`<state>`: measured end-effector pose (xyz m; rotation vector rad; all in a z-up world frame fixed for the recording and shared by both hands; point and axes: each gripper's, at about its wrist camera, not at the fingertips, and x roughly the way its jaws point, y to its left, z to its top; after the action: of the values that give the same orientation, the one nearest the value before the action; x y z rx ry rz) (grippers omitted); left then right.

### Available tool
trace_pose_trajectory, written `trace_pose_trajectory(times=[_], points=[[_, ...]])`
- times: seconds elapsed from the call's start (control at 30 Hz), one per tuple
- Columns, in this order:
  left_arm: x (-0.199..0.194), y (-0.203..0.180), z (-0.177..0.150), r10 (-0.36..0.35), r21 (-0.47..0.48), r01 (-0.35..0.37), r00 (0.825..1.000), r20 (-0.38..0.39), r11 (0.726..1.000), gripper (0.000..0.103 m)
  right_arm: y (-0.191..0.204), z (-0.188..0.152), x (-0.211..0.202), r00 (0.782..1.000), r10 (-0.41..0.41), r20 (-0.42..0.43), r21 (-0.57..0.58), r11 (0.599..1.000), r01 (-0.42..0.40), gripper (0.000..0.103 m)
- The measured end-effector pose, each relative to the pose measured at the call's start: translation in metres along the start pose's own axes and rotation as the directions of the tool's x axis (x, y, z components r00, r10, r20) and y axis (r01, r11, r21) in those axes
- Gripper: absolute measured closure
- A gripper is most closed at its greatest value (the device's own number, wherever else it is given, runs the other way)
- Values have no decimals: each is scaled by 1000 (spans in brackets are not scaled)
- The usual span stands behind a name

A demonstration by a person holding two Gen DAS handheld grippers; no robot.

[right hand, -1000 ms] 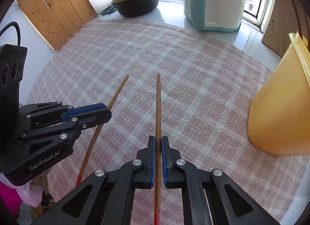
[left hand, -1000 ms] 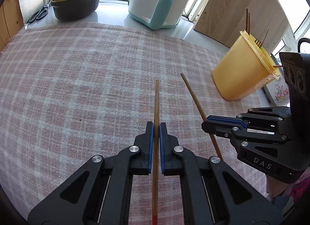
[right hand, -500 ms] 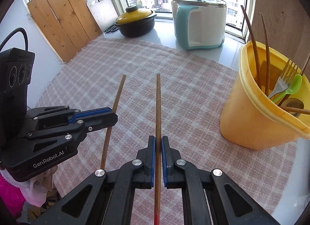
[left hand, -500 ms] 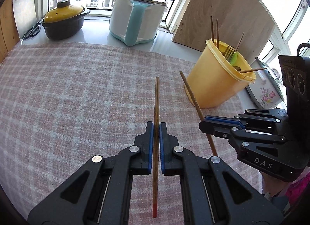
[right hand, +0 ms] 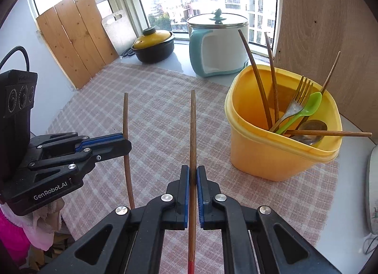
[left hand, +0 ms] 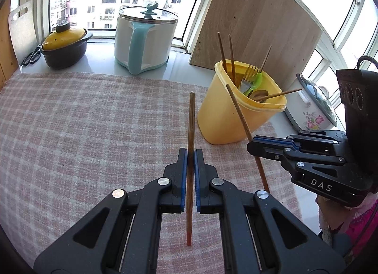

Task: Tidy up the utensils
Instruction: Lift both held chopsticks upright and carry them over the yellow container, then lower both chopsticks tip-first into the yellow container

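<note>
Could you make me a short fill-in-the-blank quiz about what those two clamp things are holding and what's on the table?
1. Each hand-held gripper, left and right, is shut on one wooden ____.
2. The utensil tub is coloured ____.
3. The spoon beside the fork in the tub is ____.
4. The table is covered by a checked ____.

Missing words: chopstick; yellow; green; cloth
</note>
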<state>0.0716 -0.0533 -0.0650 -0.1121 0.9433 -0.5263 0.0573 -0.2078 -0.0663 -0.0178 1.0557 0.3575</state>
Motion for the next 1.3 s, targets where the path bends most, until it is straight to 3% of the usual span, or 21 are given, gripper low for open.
trace_pose_trajectory(times=[0.53, 1.3], points=[[-13, -51, 32, -43, 54, 39, 996, 76, 998, 100, -48, 7, -52, 995, -51, 87, 17, 999, 50, 100], [-52, -90, 114, -45, 112, 20, 972, 231, 994, 100, -91, 67, -84, 977, -71, 202, 17, 997, 69, 100]])
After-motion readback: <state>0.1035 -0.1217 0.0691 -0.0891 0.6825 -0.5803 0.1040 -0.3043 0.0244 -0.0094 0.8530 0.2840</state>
